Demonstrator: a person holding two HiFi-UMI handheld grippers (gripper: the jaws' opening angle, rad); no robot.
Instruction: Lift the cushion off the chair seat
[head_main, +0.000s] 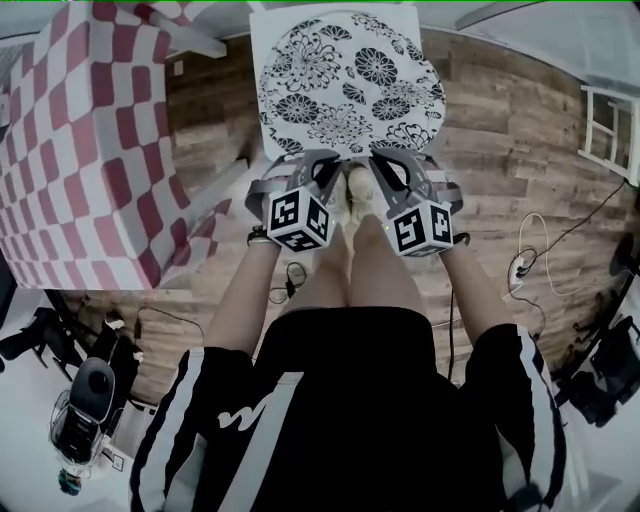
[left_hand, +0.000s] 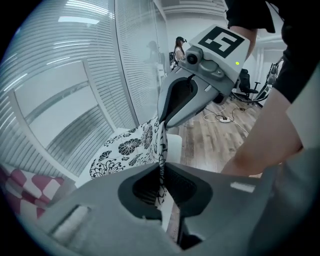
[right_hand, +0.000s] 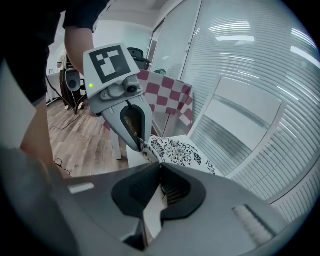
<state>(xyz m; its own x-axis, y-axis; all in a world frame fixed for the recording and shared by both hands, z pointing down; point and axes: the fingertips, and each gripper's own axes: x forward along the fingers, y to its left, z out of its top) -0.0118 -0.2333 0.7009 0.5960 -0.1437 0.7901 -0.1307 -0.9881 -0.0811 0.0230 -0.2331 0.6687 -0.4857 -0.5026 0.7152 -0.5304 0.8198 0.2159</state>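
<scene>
At 12 o'clock in the head view, the cushion (head_main: 345, 80) lies over the chair (left_hand: 175, 146). Its near edge, at 6 o'clock, is raised. The left claw (left_hand: 161, 175) is clenched on that floral edge, and the right claw (right_hand: 160, 175) is clenched on it just beside. Whether the far edge is clear of the chair I cannot tell. Both grips take only thin fabric, so the cushion's hanging weight could pull it free. If one grip slips, the cushion would swing, and its far edge could drag on the chair.
</scene>
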